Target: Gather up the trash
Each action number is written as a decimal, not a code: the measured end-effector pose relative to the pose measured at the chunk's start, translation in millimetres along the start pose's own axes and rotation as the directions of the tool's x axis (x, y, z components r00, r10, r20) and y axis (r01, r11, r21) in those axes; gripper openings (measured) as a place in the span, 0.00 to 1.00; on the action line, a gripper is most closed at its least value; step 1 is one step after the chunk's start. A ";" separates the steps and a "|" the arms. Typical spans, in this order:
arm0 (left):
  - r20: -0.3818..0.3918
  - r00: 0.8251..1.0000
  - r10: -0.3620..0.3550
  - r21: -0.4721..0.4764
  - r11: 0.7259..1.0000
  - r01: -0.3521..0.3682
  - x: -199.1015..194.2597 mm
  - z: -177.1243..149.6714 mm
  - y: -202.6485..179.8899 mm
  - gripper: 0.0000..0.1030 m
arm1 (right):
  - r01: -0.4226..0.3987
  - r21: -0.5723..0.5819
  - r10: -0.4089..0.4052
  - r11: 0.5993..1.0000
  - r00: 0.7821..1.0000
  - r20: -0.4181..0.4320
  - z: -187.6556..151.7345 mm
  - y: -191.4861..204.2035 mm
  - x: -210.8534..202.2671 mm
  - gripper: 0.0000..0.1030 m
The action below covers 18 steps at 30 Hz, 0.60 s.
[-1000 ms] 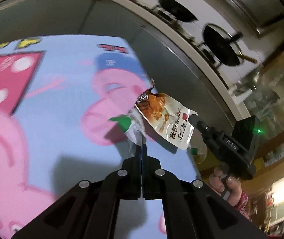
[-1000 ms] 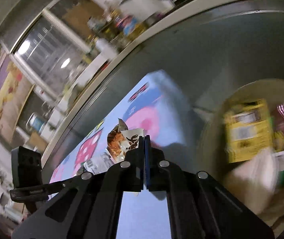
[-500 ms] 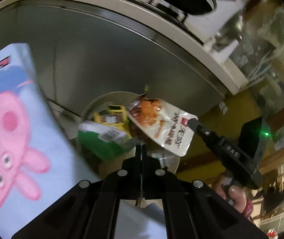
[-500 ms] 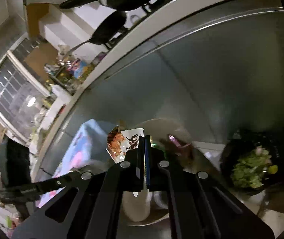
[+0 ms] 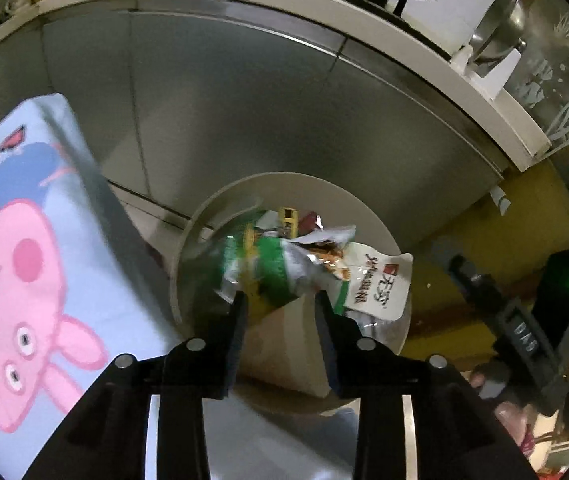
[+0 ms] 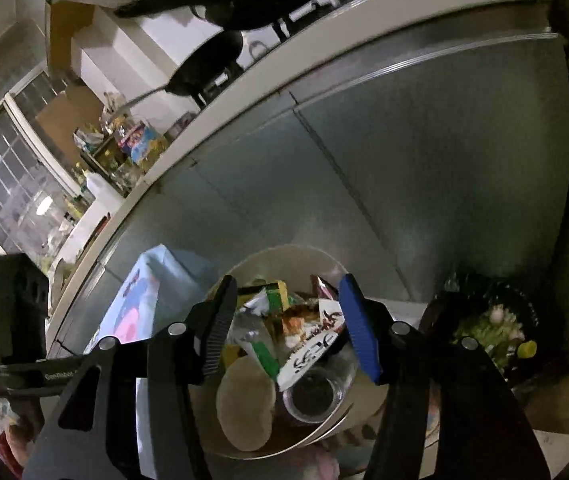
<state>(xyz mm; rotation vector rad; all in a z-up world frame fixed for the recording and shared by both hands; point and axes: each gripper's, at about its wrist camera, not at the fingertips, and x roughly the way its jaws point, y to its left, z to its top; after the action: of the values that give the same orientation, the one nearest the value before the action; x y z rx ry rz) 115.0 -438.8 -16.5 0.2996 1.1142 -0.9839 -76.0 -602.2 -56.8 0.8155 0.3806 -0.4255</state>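
My left gripper (image 5: 280, 304) hangs over a round beige bin (image 5: 188, 248), and its jaws are opening. Just past its fingertips a green and white wrapper (image 5: 272, 272) is blurred and free of the pads. An orange and white snack pouch (image 5: 376, 284) lies beside it in the bin. My right gripper (image 6: 288, 300) is above the same bin (image 6: 336, 264), jaws opening, with nothing pressed between the pads. Below it the snack pouch (image 6: 316, 336) and the green wrapper (image 6: 264, 352) rest on other trash.
A light blue tablecloth with a pink pig print (image 5: 24, 260) lies left of the bin. Grey metal cabinet fronts (image 5: 244, 100) stand behind it. A dark bin with green vegetable scraps (image 6: 492, 332) sits to the right. The beige bin also holds a round disc (image 6: 246, 404) and a clear cup (image 6: 312, 396).
Both grippers swung from over the tablecloth to above the beige bin. Both were shut on wrappers, then opened. The green wrapper and the snack pouch have dropped into the bin.
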 end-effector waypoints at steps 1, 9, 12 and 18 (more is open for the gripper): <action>0.015 1.000 0.007 0.001 1.000 -0.007 -7.3 -3.7 2.7 0.33 | -0.005 -0.004 0.005 1.000 1.000 0.015 0.1 4.1 -6.4 0.51; 0.150 0.984 0.099 -0.019 0.995 -0.097 -69.2 -49.3 23.1 0.58 | -0.061 -0.043 0.062 0.997 0.998 0.029 -34.4 47.5 -49.1 0.51; 0.221 0.965 0.141 -0.020 0.990 -0.140 -93.4 -72.1 29.5 0.76 | -0.072 -0.062 0.072 0.995 0.997 -0.006 -60.3 65.1 -60.5 0.51; 0.312 0.930 0.195 -0.096 0.980 -0.173 -138.4 -107.7 53.8 0.91 | -0.035 -0.107 0.029 0.994 0.998 -0.052 -108.5 96.6 -80.0 0.61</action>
<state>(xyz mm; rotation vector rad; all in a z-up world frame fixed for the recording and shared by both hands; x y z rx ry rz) 78.7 -267.9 39.4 0.1777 0.8037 -0.7923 -113.1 -443.4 -27.2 0.7276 0.4331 -0.3521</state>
